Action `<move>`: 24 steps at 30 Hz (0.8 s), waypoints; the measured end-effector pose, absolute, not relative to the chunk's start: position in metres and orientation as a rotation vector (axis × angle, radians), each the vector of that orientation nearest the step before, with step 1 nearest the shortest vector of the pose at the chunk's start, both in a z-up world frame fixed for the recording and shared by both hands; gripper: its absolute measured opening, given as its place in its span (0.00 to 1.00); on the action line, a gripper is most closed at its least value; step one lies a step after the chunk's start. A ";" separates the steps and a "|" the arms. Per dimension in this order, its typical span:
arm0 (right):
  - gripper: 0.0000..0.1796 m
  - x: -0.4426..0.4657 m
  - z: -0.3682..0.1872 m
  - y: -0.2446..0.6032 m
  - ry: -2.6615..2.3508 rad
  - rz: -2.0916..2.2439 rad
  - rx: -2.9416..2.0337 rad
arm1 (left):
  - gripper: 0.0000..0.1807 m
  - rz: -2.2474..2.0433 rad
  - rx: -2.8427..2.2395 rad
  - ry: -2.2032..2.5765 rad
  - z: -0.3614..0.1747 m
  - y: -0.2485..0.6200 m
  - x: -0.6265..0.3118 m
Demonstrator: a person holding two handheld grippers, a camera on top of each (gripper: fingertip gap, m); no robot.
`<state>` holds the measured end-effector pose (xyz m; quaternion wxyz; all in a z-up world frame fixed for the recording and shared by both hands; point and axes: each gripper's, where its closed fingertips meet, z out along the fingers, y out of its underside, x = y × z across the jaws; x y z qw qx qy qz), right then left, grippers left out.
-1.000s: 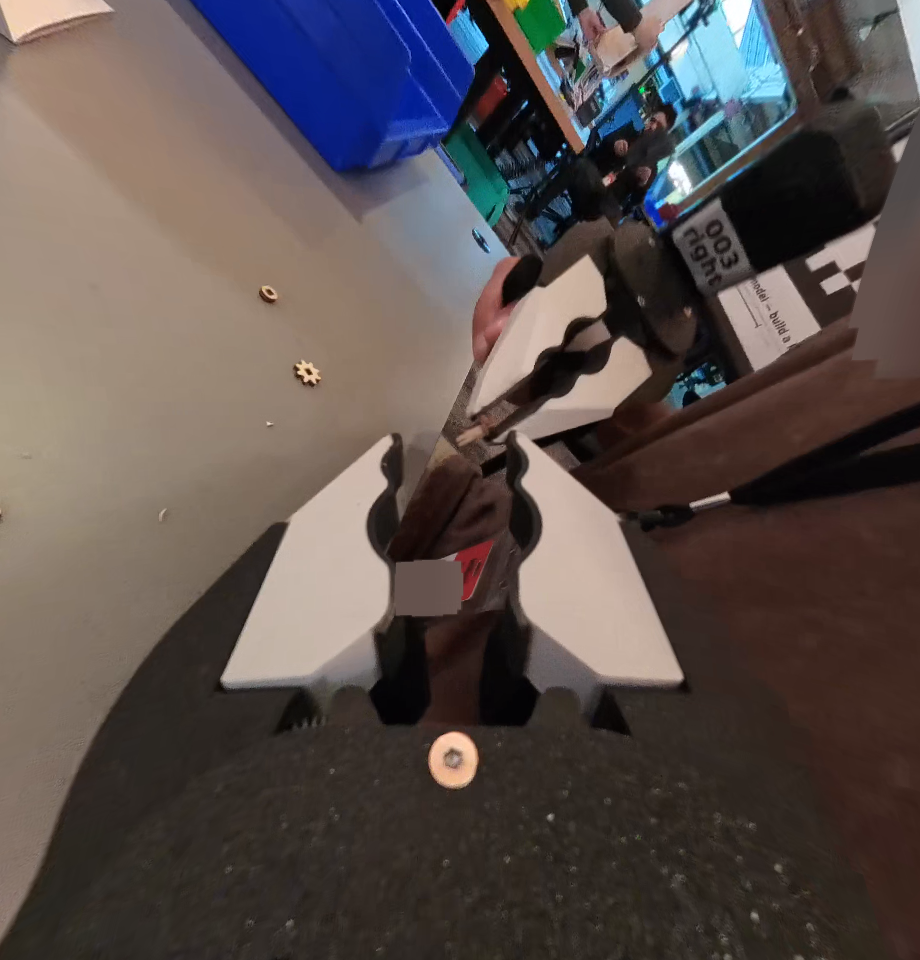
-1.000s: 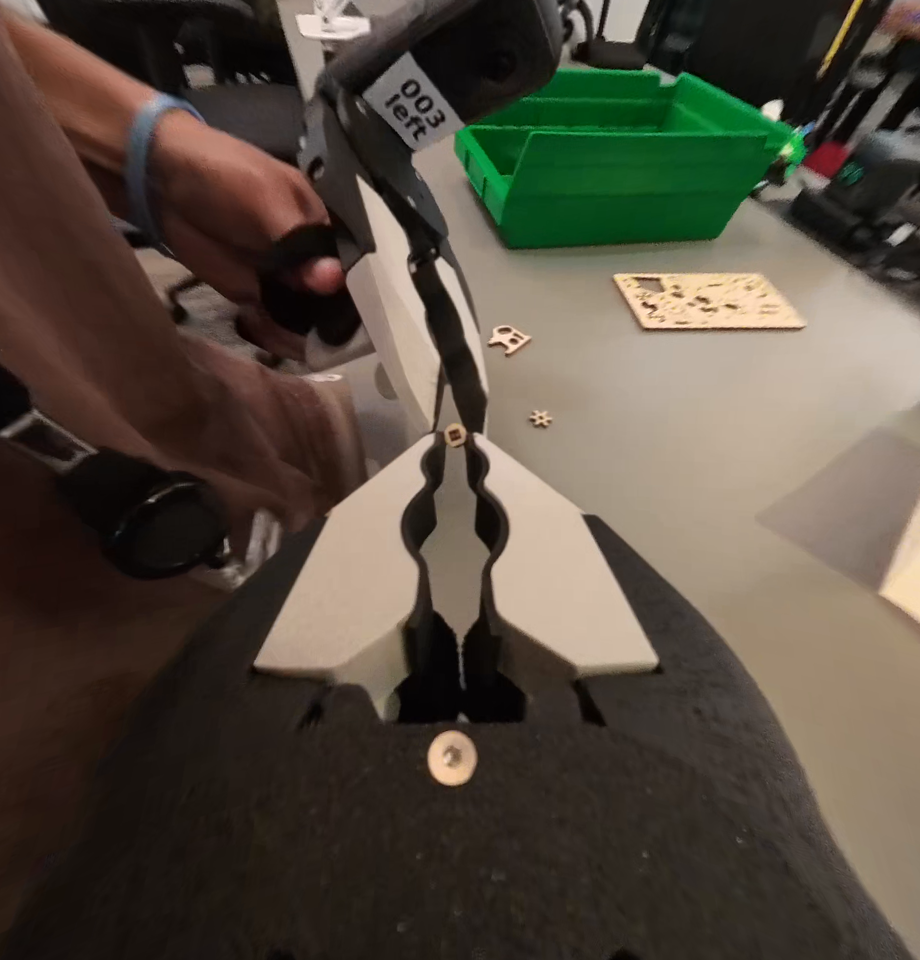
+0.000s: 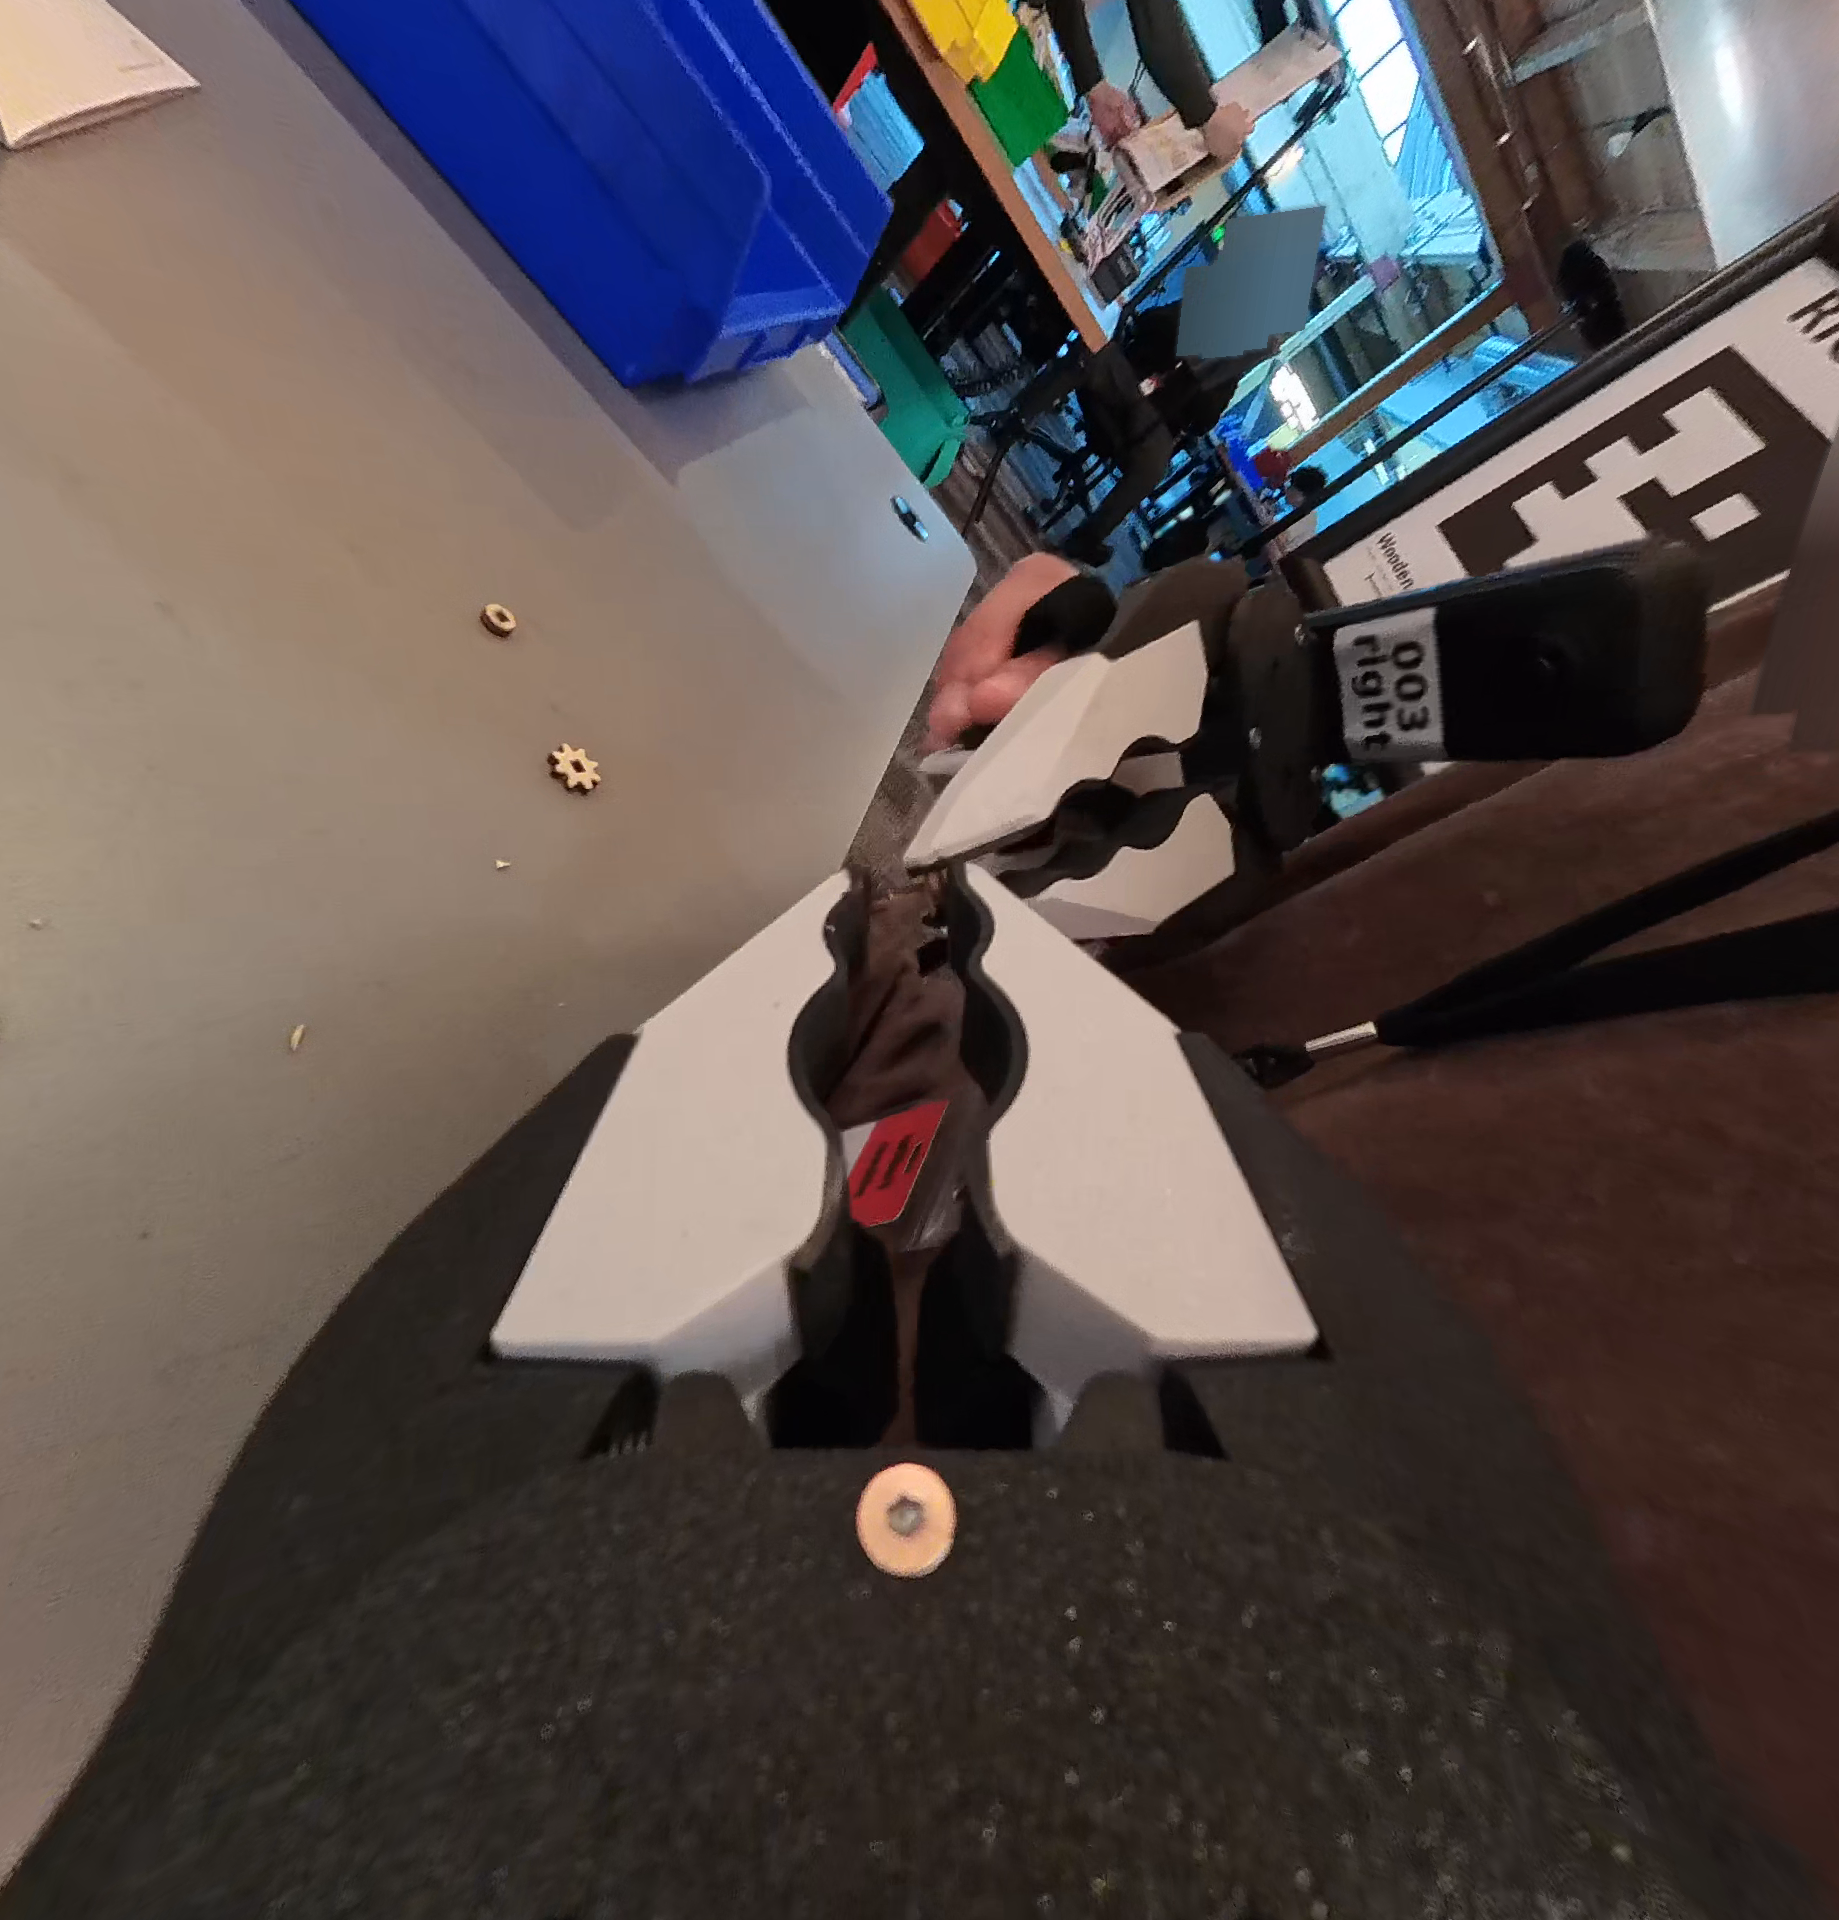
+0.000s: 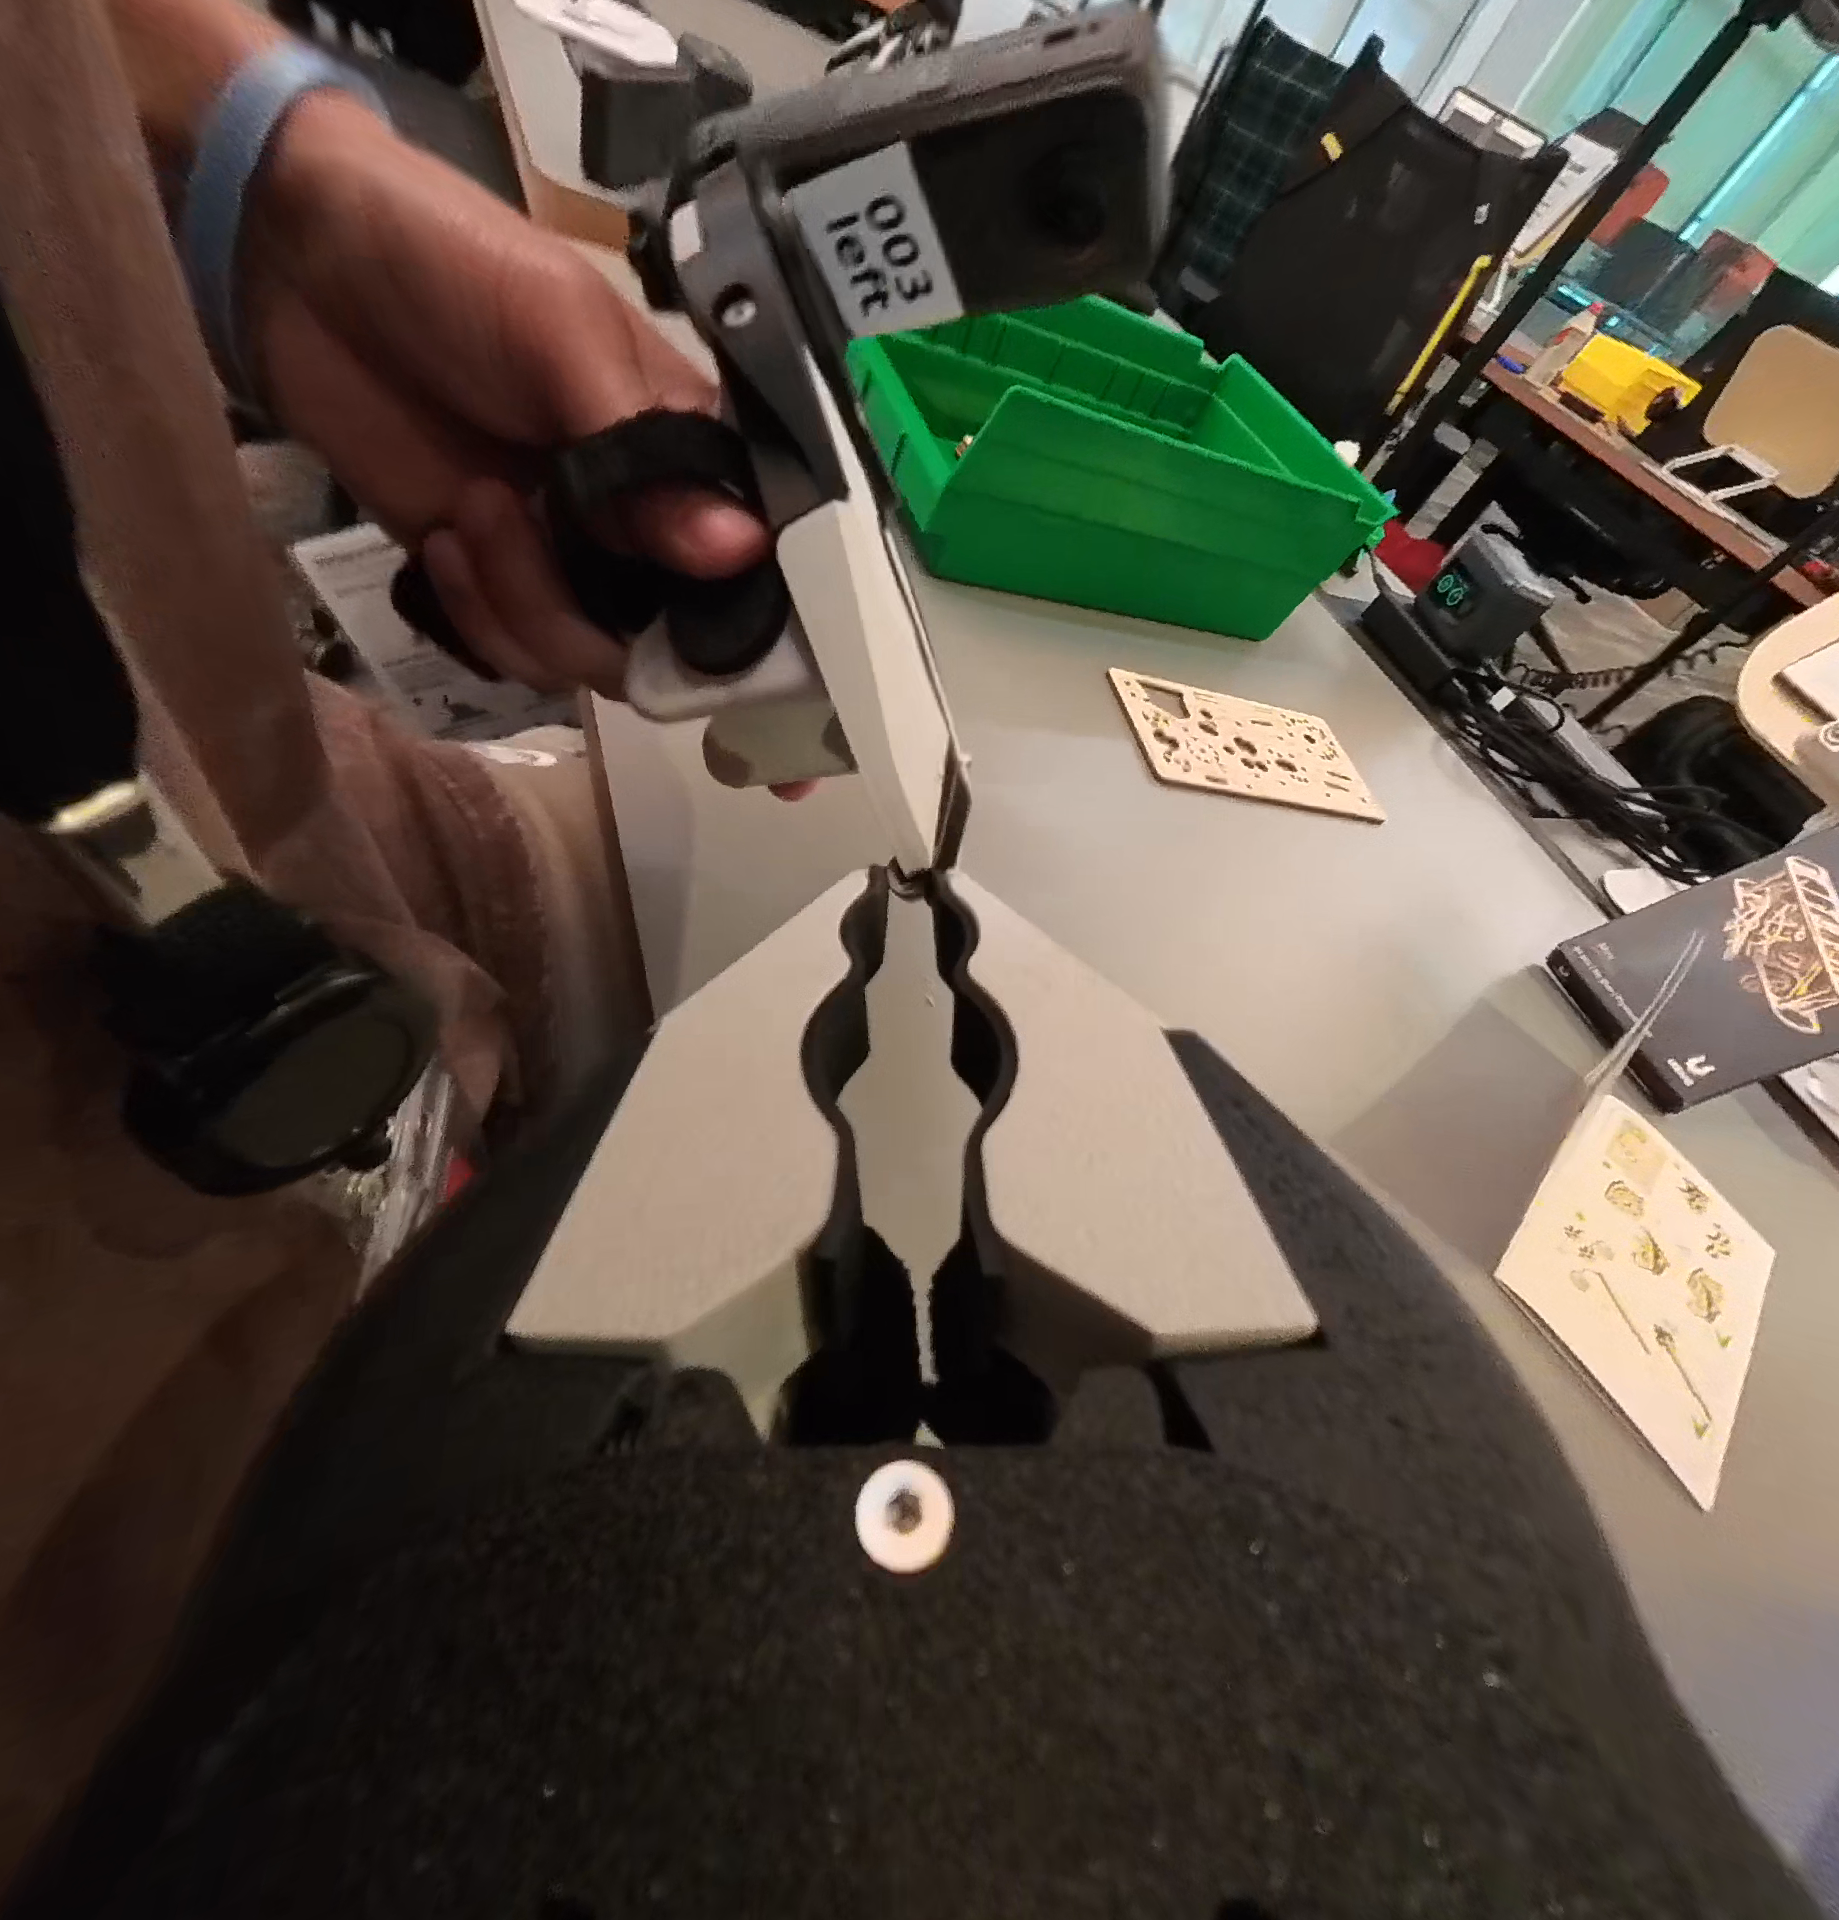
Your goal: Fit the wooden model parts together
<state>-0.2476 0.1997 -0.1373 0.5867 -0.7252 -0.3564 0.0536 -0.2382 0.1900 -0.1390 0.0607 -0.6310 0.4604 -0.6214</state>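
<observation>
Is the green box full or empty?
Cannot tell fully. The green bin sits upright on the table; its visible compartments look mostly bare, with one tiny thing near a divider.

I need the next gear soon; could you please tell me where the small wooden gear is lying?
In the left wrist view, the small wooden gear lies on the grey table, left of the tools, just below a small wooden washer.
</observation>
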 end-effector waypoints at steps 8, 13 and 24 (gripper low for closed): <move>0.04 -0.245 -0.128 0.200 -0.606 0.440 -1.704 | 0.01 -1.960 -1.738 1.376 -0.122 0.190 -0.237; 0.04 -0.240 -0.132 0.204 -0.675 0.267 -1.699 | 0.01 -2.052 -1.780 1.285 -0.124 0.195 -0.235; 0.03 -0.239 -0.117 0.197 -0.651 0.432 -1.603 | 0.03 -2.092 -1.670 1.410 -0.120 0.188 -0.238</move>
